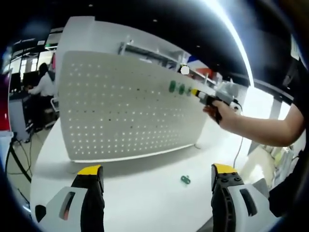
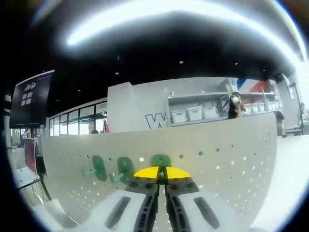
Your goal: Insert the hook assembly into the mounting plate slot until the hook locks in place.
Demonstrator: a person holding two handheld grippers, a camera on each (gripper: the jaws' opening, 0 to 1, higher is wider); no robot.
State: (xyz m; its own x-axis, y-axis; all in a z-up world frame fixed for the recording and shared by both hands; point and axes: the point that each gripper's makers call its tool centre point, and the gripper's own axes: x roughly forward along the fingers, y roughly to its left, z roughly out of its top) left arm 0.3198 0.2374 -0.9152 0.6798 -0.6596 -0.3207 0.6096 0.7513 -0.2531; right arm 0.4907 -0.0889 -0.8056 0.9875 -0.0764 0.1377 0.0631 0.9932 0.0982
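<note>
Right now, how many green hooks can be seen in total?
4. Three hang on the pegboard: left hook, middle hook, right hook at the right gripper. One lies on the table: loose hook.

We see a seated person (image 1: pixel 44 87) at a desk far off, white bins (image 2: pixel 194 114) on a wall shelf (image 2: pixel 217 118), and a dark screen (image 2: pixel 32 98) (its white marks unreadable).
</note>
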